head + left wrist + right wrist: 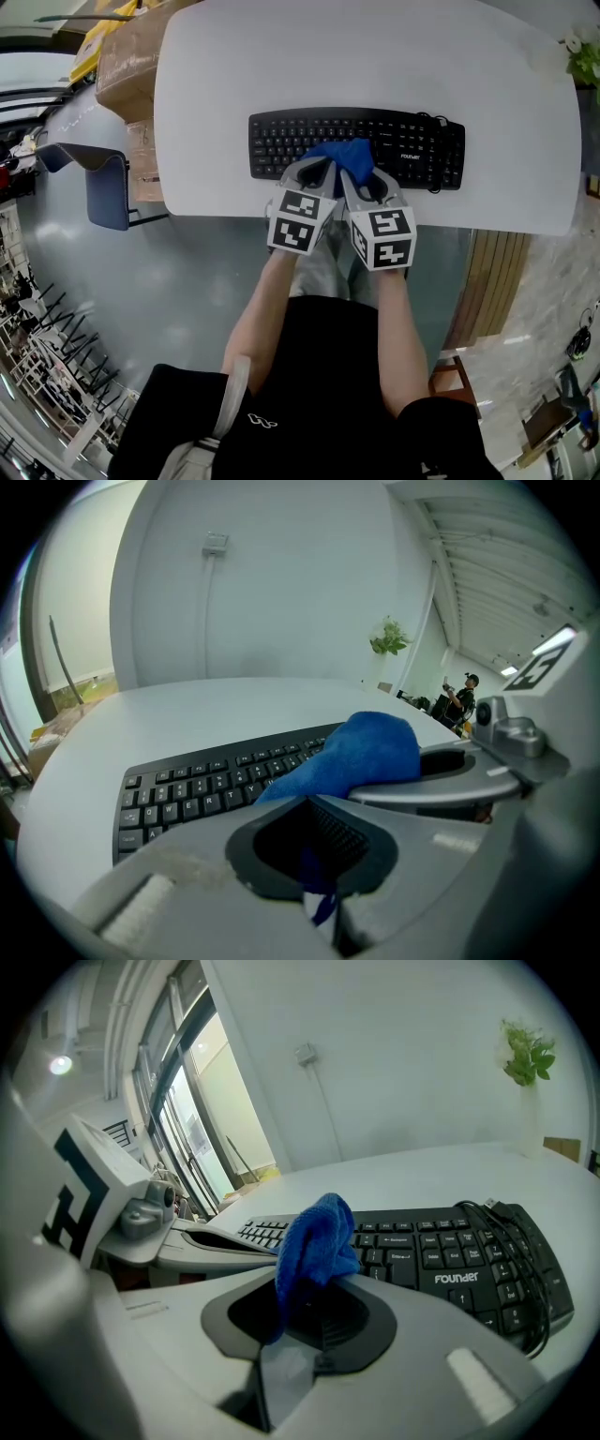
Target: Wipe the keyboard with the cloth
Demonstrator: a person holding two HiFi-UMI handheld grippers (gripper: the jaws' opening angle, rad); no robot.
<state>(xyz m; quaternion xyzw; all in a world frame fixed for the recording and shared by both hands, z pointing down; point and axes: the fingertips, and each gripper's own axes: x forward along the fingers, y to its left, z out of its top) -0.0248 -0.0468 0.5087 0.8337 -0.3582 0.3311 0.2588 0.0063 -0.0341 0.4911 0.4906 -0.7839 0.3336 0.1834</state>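
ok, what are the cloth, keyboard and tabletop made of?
Blue cloth: soft fabric, likely microfibre, by its fuzzy nap and limp folds.
Keyboard: black matte plastic, moulded keys with white print.
Table: smooth white top, faint sheen; laminate or painted board, cannot tell.

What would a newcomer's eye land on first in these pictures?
The bright blue cloth stands out first, bunched up over the middle of the black keyboard. Both the left gripper and the right gripper are shut on it side by side, their black-and-white marker cubes showing at the near edge of the white table.
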